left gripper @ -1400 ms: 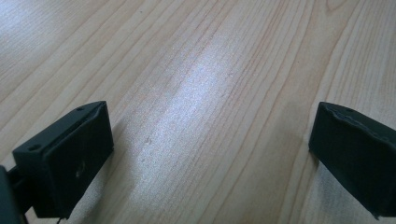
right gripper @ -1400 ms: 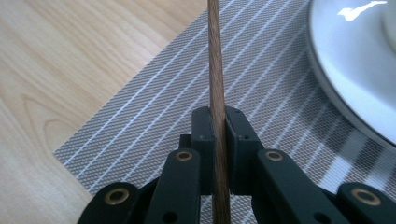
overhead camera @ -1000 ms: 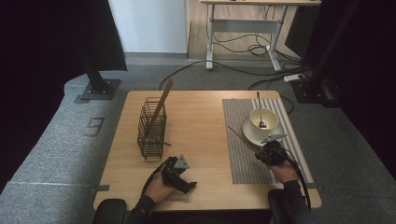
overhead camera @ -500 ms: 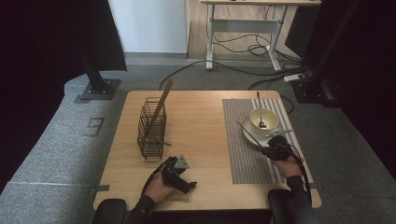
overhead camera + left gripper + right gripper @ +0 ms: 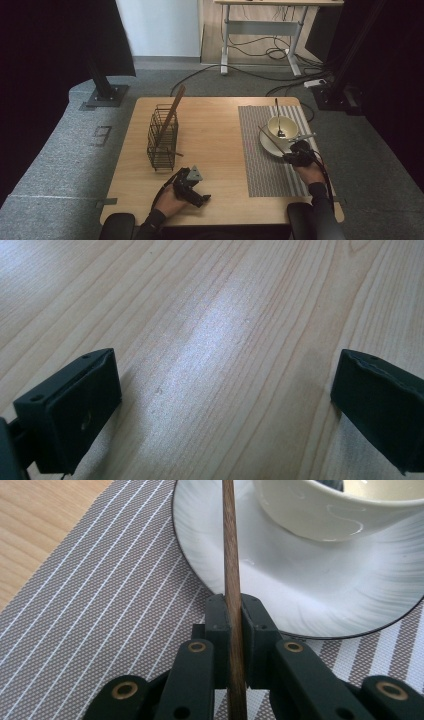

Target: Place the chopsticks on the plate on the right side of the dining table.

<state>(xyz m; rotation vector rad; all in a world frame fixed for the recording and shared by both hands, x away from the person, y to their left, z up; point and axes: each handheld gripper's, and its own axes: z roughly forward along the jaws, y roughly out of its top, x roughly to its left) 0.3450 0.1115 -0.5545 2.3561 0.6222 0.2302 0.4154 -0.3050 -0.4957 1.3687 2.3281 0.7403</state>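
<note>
Right claw (image 5: 234,625) clenched on wooden chopstick (image 5: 231,555), stick angled over saucer (image 5: 300,580) rim beside bowl (image 5: 282,127) on striped placemat (image 5: 260,160). Left claw (image 5: 225,400) released, over bare tabletop (image 5: 210,315).

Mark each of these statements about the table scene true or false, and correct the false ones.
1. The right tongs are shut on a thin wooden stick. True.
2. The left tongs hold a spoon. False: their jaws stand wide apart over the bare wooden table, with nothing between them.
3. The bowl sits on a plate on the striped mat. True.
4. The wire basket stands on the striped mat. False: it stands on the bare wood at the left part of the table, apart from the mat.
5. A flat wooden piece leans out of the wire basket. True.
</note>
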